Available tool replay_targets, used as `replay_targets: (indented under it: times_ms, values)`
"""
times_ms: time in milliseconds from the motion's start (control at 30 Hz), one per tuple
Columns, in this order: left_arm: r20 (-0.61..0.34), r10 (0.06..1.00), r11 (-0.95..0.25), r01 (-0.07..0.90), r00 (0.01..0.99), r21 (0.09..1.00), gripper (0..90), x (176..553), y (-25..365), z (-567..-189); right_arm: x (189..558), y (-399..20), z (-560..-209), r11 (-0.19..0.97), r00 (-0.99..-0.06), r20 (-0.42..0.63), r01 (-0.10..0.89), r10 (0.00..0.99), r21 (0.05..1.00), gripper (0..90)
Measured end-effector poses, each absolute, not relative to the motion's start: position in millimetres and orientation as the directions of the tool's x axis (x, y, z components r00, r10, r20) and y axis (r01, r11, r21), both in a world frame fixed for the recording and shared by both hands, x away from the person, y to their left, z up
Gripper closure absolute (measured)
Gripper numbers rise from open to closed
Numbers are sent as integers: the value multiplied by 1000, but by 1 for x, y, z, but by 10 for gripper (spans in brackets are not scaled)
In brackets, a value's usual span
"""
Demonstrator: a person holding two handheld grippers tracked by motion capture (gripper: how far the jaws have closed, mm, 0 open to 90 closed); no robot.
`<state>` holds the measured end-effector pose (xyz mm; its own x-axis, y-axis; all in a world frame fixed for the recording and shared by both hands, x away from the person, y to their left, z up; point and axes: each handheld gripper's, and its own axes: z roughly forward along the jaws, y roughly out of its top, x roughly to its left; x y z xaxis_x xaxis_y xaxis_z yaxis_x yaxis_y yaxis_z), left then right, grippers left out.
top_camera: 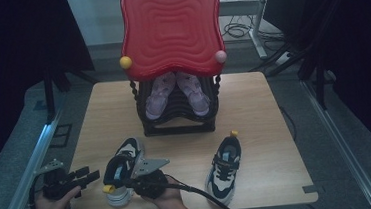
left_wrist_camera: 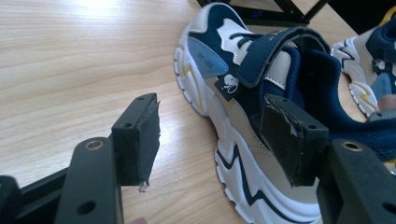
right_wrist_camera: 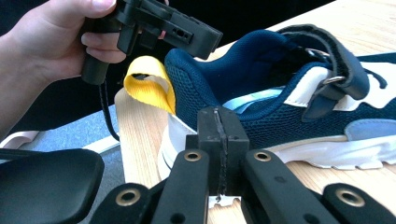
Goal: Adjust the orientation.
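High view, shoes: four counted. Two navy-and-white sneakers lie on the table (top_camera: 253,99): the left sneaker (top_camera: 123,169) near the front edge, the right sneaker (top_camera: 225,170) well apart from it. A pink pair (top_camera: 175,93) sits in the black rack (top_camera: 177,120) under the red lid (top_camera: 170,28).
High view, room: bare wood lies between the sneakers and on both sides of the rack.
Left gripper view: left gripper (left_wrist_camera: 219,135) has its jaws spread; one pad seems to overlap the left sneaker's side, contact unclear.
Right gripper view: right gripper (right_wrist_camera: 219,140) is clenched on nothing, just beside the left sneaker's heel and its yellow loop (right_wrist_camera: 152,88).
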<state>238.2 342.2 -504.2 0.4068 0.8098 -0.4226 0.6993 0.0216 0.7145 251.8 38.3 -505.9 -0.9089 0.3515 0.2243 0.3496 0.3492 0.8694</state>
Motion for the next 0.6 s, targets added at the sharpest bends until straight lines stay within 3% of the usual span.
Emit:
replay_targets:
  times_ms: [600]
  values:
    - [-430, 812, 43, 694, 395, 719, 382, 237, 347, -504, 247, 50, -511, 341, -913, 219, 339, 345, 877, 899]
